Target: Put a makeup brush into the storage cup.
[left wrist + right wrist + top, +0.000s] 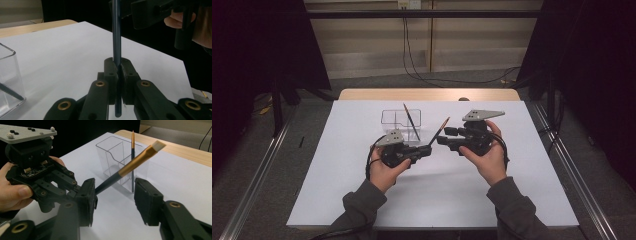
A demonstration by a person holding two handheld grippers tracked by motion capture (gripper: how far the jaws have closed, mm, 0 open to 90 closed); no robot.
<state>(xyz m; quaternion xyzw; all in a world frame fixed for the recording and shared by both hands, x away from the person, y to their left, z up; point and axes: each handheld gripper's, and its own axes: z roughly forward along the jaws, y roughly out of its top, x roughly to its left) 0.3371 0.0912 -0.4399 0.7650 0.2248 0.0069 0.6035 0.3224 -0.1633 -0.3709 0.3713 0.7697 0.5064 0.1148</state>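
My left gripper (427,149) (119,65) is shut on the dark handle of a paintbrush (440,130) (116,37). The brush rises at a slant to a gold ferrule and pale bristles (135,162). My right gripper (441,137) (115,192) is open, its two jaws standing on either side of the handle without touching it. Behind them stands a clear plastic holder (393,119) (112,157) with a second thin brush (411,121) (132,150) leaning upright in it.
A white sheet (362,190) covers the table, with a wooden edge (427,94) at the far side. Dark curtains hang left and right. Metal rails run along both sides of the table.
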